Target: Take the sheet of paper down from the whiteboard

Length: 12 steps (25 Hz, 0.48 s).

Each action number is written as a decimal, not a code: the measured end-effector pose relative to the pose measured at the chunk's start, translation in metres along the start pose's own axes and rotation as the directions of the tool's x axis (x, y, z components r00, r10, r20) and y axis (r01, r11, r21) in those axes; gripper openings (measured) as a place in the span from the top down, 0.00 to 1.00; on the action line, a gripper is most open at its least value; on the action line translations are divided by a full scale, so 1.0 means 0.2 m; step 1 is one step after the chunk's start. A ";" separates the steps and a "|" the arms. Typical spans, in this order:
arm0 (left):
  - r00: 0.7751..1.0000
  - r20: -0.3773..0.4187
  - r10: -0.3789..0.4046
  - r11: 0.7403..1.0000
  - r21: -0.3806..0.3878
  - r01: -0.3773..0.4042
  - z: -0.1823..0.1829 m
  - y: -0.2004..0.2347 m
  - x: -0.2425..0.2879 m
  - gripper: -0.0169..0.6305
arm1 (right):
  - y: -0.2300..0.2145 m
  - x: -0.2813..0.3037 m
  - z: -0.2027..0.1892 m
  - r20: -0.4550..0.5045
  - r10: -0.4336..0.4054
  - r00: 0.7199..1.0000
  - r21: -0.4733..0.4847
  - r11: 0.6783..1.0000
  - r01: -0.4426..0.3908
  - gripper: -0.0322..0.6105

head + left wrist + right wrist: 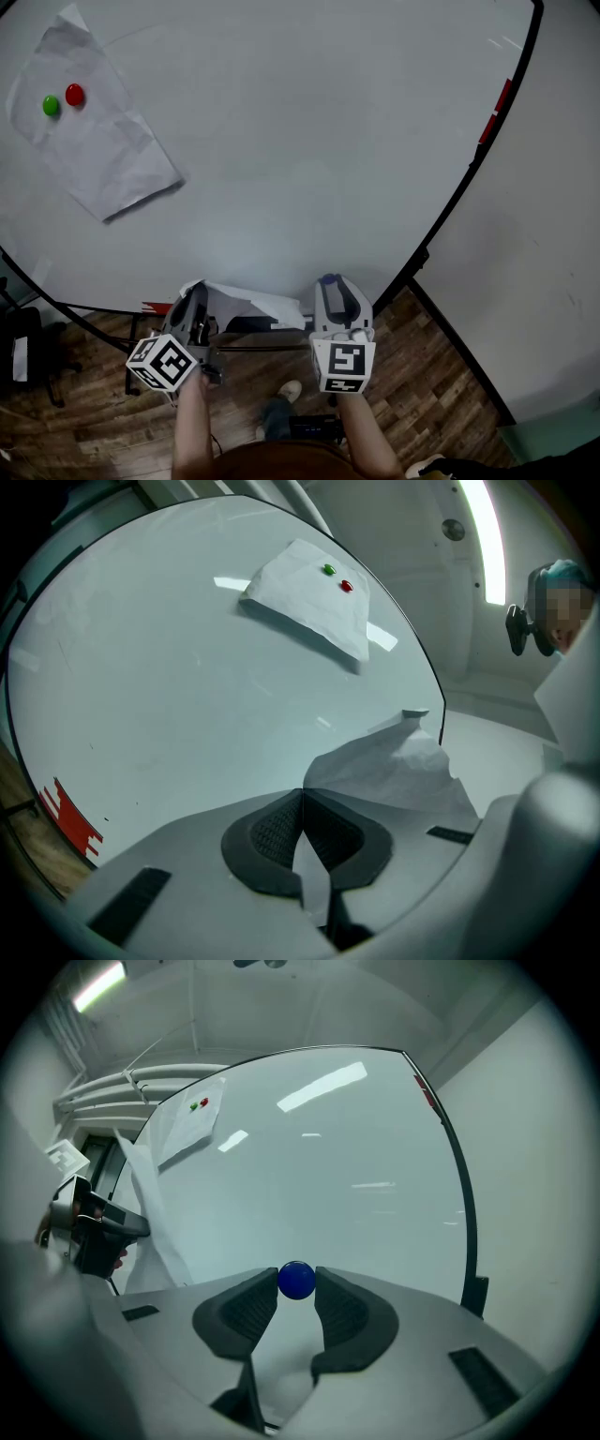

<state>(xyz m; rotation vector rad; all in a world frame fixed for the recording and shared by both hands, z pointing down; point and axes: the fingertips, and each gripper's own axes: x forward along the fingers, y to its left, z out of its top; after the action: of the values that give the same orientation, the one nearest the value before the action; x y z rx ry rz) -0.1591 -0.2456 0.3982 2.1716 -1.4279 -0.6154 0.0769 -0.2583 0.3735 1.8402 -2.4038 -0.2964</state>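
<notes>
A creased white sheet [94,141] hangs at the upper left of the whiteboard [309,141], pinned by a green magnet [51,106] and a red magnet [74,95]. Low by the board's bottom edge, my left gripper [195,292] is shut on a second, crumpled sheet [253,305]. In the left gripper view that sheet [394,766] runs between the closed pads [272,832], with the pinned sheet [309,597] far beyond. My right gripper [330,281] beside it is shut on a small blue magnet [297,1280], clear of the board.
The board's black frame [469,169] curves down the right, with a red strip [495,111] on it. Red marks [155,307] show at the board's bottom edge. Wooden floor [441,375] lies below, dark gear [23,347] at left. A person [553,602] shows at the left gripper view's right.
</notes>
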 end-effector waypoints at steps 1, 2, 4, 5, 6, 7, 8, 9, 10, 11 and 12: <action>1.000 0.001 -0.002 1.000 -0.001 0.002 0.00 0.00 0.00 0.94 | 0.00 0.00 0.00 -0.002 0.000 1.000 0.000 1.000 0.000 0.74; 1.000 0.002 -0.004 1.000 -0.002 0.004 0.00 0.00 0.00 0.94 | 0.00 0.00 0.00 -0.003 0.000 1.000 0.000 1.000 0.000 0.74; 1.000 0.001 -0.003 1.000 -0.005 0.003 -0.01 0.00 0.00 0.94 | 0.00 0.00 -0.01 -0.004 -0.002 1.000 0.000 1.000 0.002 0.74; 1.000 0.001 -0.002 1.000 -0.006 0.002 -0.01 0.01 0.00 0.94 | 0.00 0.00 -0.01 -0.005 -0.004 1.000 -0.001 1.000 0.004 0.74; 1.000 0.001 -0.002 1.000 -0.006 0.002 -0.01 0.01 0.00 0.94 | 0.00 0.00 -0.01 -0.006 -0.005 1.000 0.000 1.000 0.005 0.74; 1.000 -0.001 -0.001 1.000 -0.007 0.001 -0.01 0.01 0.00 0.94 | 0.00 0.00 -0.01 -0.007 -0.006 1.000 0.001 1.000 0.006 0.74; 1.000 -0.003 0.000 1.000 -0.009 0.000 -0.01 0.01 0.00 0.94 | 0.00 0.00 -0.02 -0.009 -0.006 1.000 0.003 1.000 0.006 0.74; 1.000 -0.005 0.001 1.000 -0.010 -0.001 -0.01 0.01 0.00 0.94 | 0.00 0.00 -0.02 -0.011 -0.006 1.000 0.002 1.000 0.006 0.74; 1.000 -0.006 0.001 1.000 -0.011 -0.001 -0.01 0.01 0.00 0.94 | 0.00 0.00 -0.02 -0.012 -0.006 1.000 0.001 1.000 0.006 0.74; 1.000 -0.007 0.001 1.000 -0.011 -0.001 -0.01 0.01 0.00 0.94 | 0.00 0.00 -0.02 -0.013 -0.007 1.000 -0.002 1.000 0.007 0.74; 1.000 -0.007 0.000 1.000 -0.011 0.000 -0.01 0.01 0.00 0.94 | 0.00 0.00 -0.02 -0.013 -0.008 1.000 -0.004 1.000 0.008 0.74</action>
<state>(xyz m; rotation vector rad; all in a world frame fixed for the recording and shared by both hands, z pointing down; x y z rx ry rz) -0.1593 -0.2453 0.4016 2.1633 -1.4178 -0.6133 0.0779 -0.2585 0.3782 1.8446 -2.3857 -0.2890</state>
